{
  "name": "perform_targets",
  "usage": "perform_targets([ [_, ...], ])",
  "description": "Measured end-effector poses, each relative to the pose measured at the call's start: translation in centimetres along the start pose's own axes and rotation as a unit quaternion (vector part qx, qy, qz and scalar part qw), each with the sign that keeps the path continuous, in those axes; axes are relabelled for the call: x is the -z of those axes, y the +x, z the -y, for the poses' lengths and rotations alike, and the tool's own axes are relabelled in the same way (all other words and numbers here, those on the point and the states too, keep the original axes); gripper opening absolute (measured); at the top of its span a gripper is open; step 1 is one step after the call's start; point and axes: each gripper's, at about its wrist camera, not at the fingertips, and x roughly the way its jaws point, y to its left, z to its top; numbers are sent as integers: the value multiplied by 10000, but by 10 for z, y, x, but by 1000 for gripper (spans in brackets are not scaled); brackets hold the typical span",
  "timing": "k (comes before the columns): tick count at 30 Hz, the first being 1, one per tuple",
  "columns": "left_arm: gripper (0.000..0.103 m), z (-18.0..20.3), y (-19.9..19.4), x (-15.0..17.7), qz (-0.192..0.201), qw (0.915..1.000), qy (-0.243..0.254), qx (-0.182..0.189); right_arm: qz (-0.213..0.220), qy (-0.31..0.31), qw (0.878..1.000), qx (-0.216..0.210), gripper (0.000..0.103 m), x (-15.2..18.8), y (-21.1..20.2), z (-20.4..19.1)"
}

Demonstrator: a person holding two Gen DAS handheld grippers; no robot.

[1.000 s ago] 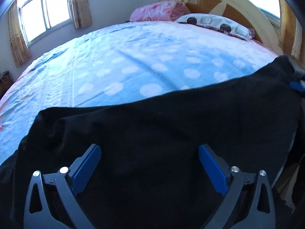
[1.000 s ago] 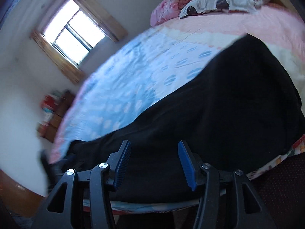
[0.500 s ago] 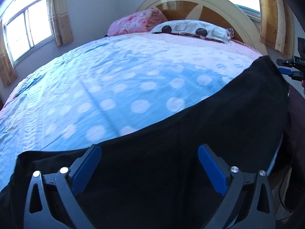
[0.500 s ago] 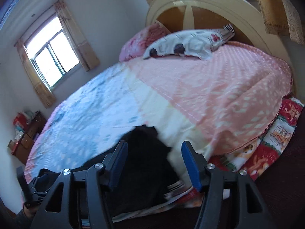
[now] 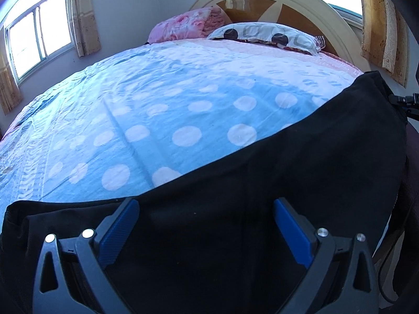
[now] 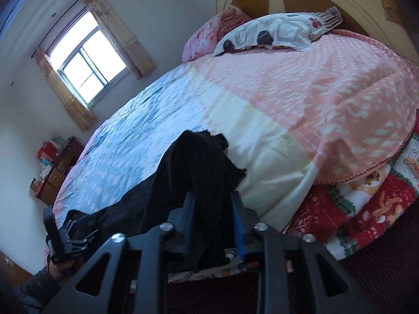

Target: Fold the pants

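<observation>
The black pants [image 5: 262, 196] lie along the near edge of the bed [image 5: 183, 110], stretched in a long band over the blue dotted sheet [image 5: 162, 120], well away from the headboard [image 5: 288, 2].

The left hand-held gripper [image 5: 207, 225] hangs over the pants at the end of the bed farther from the headboard. Its two blue fingers [image 5: 117, 233] stand wide apart with only flat cloth below them; nothing is pinched, so it is released.

The right hand-held gripper [image 6: 213, 225] is at the end of the pants nearer the headboard. Its jaws are closing, and a bunched fold of the pants [image 6: 199, 172] stands up between its blue pads [image 6: 238, 233], which press on the cloth from both sides. From that fold the pants run down and away along the bed edge to the left hand-held gripper [image 6: 68, 233], seen there with a hand and grey sleeve [image 6: 36, 282] behind it.

Beyond the pants, toward the headboard, the sheet turns cream and then pink [image 6: 327, 99]. A patterned pillow [image 6: 277, 31] and a pink folded quilt [image 6: 209, 34] lie against the headboard. A red patterned blanket [image 6: 366, 204] hangs below the pink sheet at the side of the bed.
</observation>
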Motion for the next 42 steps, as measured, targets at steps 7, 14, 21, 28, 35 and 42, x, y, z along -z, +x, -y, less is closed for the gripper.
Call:
perform_targets([
  [7, 103, -10, -12, -1, 56, 9993, -305, 199, 368, -491, 9981, 11, 12, -5, -22, -49],
  [14, 103, -34, -37, 8, 226, 9946, -895, 465, 437, -1575, 9857, -404, 10, 5, -27, -157],
  [21, 103, -84, -69, 35, 459, 9831, -1672, 591, -281, -2831, 9553, -802, 10, 77, 41, -293],
  [28, 103, -122, -73, 61, 409, 9638, -2474, 900, -1291, -3477, 9260, -710, 14, 148, 121, -340],
  [35, 103, -101, -66, 53, 307, 9613, -2447, 1230, -1529, -3344, 9222, -1198, 41, 135, 87, -312],
  [42, 102, -58, -45, 34, -43, 9665, -2016, 1588, -840, -2462, 9606, -976, 43, 105, 52, -238],
])
